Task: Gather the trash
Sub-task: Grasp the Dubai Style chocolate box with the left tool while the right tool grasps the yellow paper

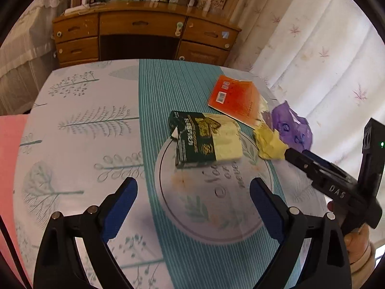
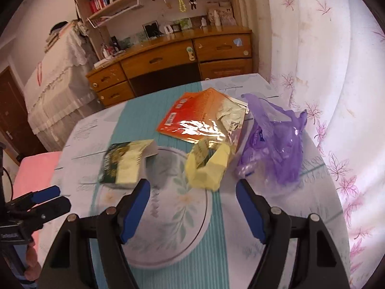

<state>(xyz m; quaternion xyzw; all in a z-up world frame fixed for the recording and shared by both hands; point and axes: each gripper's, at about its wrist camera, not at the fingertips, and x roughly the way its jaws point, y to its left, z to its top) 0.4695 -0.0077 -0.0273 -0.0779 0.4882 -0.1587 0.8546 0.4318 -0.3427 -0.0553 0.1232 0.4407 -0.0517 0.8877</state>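
Trash lies on a table with a leaf-print cloth (image 1: 79,125): a green-and-cream box (image 1: 204,139) (image 2: 125,163), an orange foil packet (image 1: 235,98) (image 2: 197,115), a crumpled yellow paper (image 1: 269,144) (image 2: 207,166) and a purple plastic bag (image 1: 291,127) (image 2: 276,144). My left gripper (image 1: 193,185) hovers open just short of the box, nothing between its fingers. My right gripper (image 2: 192,185) is open above the cloth, its jaws a little narrower than full, with the yellow paper just beyond its tips. Each gripper shows in the other's view: the right gripper (image 1: 300,159) by the paper, the left gripper (image 2: 53,197) at the left edge.
A wooden desk with drawers (image 1: 144,31) (image 2: 180,55) stands beyond the table's far edge. A floral curtain (image 1: 312,60) (image 2: 336,96) hangs close on the right. A pink surface (image 1: 9,156) (image 2: 36,168) lies left of the table. Cloth-covered furniture (image 2: 60,77) stands at the back left.
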